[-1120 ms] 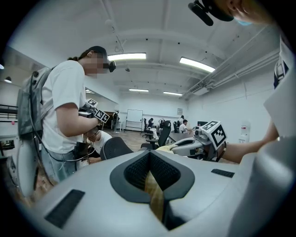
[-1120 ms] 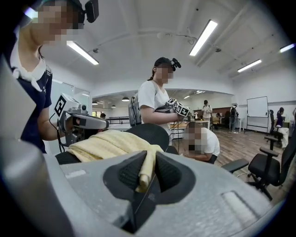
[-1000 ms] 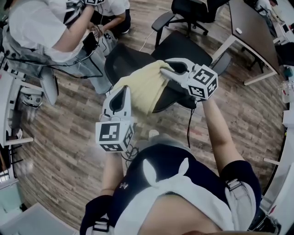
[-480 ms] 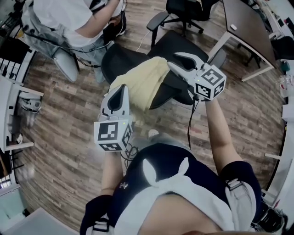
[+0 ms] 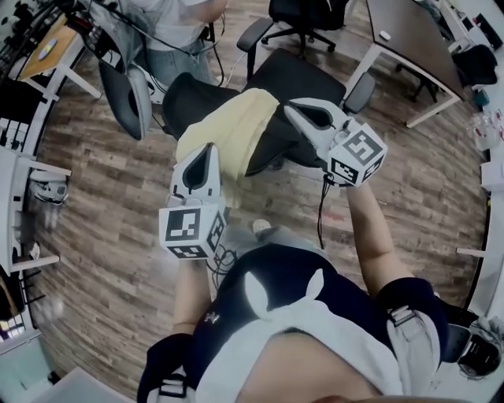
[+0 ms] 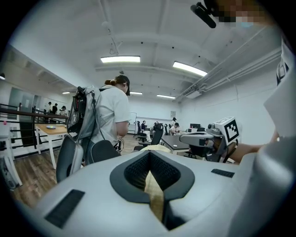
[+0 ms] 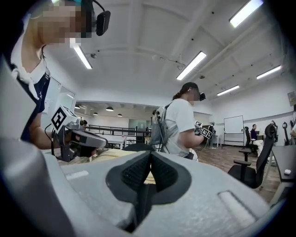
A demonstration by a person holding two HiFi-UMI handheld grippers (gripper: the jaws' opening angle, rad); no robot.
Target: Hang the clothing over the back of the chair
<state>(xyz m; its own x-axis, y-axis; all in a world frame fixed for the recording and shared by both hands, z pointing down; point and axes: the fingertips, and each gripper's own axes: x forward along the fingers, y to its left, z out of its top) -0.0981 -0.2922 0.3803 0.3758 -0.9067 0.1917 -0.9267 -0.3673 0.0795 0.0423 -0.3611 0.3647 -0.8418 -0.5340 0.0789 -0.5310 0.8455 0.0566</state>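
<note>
So here's where we're at: the yellow clothing [image 5: 232,134] is draped over the back of the black chair [image 5: 189,102]. It covers the middle of the backrest and hangs down the side facing us, with bare black backrest showing on either side.

Our left gripper [image 5: 209,151] sits at the lower, near edge of the clothing. In the left gripper view its fingers [image 6: 134,170] are pressed together at the tips and a strip of yellow fabric runs between the pads, so we're reading that as pinched on the cloth.

Our right gripper [image 5: 293,112] is up at the far right corner of the clothing, just beside its edge and above the dark part of the chair. In the right gripper view those fingers are fully together. We only see a sliver of yellow behind them, not anything actually gripped.

Both grippers point away from us at roughly the same height, and each one shows up in the other's view.

Another person [image 5: 177,16] wearing a backpack stands just past the chair, and there's a dark table [image 5: 409,39] off to the right on the wood floor [image 5: 102,236].
</note>
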